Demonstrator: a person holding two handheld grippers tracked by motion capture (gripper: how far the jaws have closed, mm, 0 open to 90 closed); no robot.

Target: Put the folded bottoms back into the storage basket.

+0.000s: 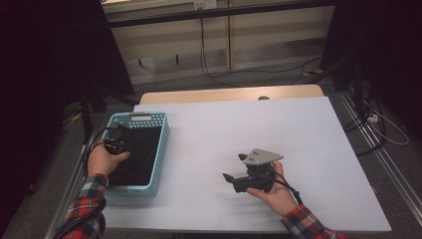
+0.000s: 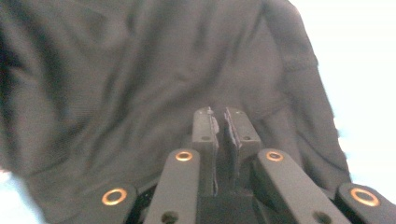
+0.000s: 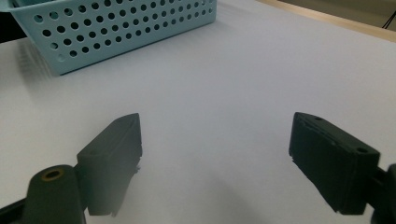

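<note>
A light blue perforated basket [image 1: 162, 144] stands at the table's left edge with a dark cloth [image 1: 142, 154] lying inside it. My left gripper [image 1: 115, 144] is held over the basket's left rim. In the left gripper view its jaws [image 2: 223, 114] stand almost together just above the dark cloth [image 2: 116, 93], with nothing seen between the pads. My right gripper [image 1: 234, 167] sits low over the white table, right of the middle, pointing left toward the basket. Its jaws [image 3: 215, 126] are wide apart and hold nothing, and the basket's wall [image 3: 116, 32] shows farther off.
The white tabletop [image 1: 259, 124] stretches between the basket and the right edge. A wooden strip [image 1: 224, 93] runs along the far edge with a small dark object [image 1: 263, 97] on it. Cables lie on the floor [image 1: 259, 74] behind, and dark curtains hang at both sides.
</note>
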